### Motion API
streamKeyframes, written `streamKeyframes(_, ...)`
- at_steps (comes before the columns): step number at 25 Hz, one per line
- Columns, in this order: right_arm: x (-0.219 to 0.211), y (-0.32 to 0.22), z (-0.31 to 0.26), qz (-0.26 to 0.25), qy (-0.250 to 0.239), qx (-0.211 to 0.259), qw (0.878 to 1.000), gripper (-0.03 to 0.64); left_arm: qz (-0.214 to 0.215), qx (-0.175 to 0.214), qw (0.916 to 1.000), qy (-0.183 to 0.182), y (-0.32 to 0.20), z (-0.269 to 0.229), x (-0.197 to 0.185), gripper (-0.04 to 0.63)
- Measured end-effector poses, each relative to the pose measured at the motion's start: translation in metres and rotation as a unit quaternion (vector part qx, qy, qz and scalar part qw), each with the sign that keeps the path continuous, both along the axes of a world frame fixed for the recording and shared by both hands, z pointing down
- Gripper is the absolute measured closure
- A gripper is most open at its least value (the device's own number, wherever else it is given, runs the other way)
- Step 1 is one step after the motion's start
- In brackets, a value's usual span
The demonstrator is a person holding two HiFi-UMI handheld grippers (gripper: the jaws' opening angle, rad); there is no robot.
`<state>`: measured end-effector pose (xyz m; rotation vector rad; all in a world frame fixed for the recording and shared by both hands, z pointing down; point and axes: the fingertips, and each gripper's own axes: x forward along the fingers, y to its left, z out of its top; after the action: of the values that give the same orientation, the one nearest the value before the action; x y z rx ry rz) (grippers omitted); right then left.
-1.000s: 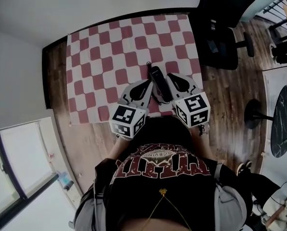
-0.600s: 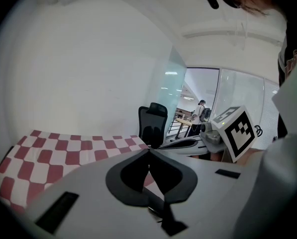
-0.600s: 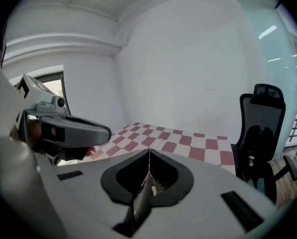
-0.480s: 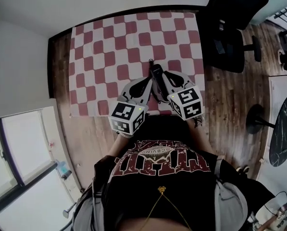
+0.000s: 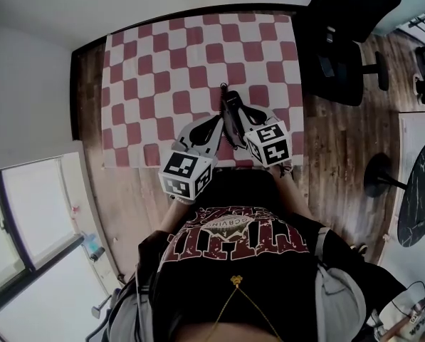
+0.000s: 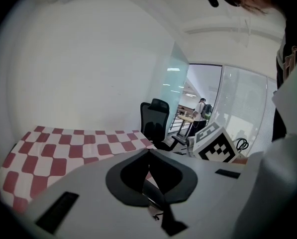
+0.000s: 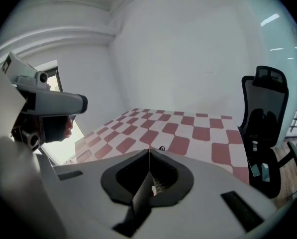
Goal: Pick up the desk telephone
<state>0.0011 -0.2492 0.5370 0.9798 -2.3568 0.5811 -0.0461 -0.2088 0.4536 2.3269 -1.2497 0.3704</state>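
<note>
The desk telephone's black handset (image 5: 231, 112) sits lengthways near the front edge of the red-and-white checked cloth (image 5: 169, 63), its cord end pointing away from me. My left gripper (image 5: 219, 122) flanks its left side and my right gripper (image 5: 242, 110) its right, both close against it. In the left gripper view the jaws (image 6: 148, 151) meet with nothing between them, and a dark part of the phone (image 6: 155, 203) shows below. The right gripper's jaws (image 7: 149, 151) are likewise shut, with the phone's speaker grille (image 7: 159, 184) just under them. Whether the phone rests on the cloth I cannot tell.
A black office chair (image 5: 340, 41) stands right of the table on the wood floor. A round dark side table (image 5: 418, 191) is further right. A white wall runs behind the table and a window lies at the left. A person walks far off in the left gripper view (image 6: 204, 108).
The right gripper has sunk toward the cloth beside the phone, its marker cube looking smaller now. The left gripper has hardly shifted.
</note>
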Motion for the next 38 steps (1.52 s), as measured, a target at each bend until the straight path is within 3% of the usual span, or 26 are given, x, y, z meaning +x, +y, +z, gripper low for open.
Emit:
streamKeyframes(17,-0.005,0.008,0.052,0.008,0.037,-0.04,0.999,0.597,0.008,-0.029,0.9995,0.003,0.013,0.014,-0.005,0.587)
streamKeyframes(25,-0.004,0.006,0.054,0.02,0.063,-0.019,0.998,0.59,0.004,-0.045,0.999,0.006,0.016,0.024,-0.01,0.588)
streamKeyframes(30,-0.003,0.007,0.061,0.033,0.071,-0.032,0.996,0.434,0.008,-0.05,0.9986,0.013,0.018,0.026,-0.009,0.586)
streamKeyframes(38,-0.009,0.009,0.084,0.031,0.075,-0.068,0.994,0.348,0.004,-0.06,0.998,0.022,0.022,0.034,-0.013,0.586)
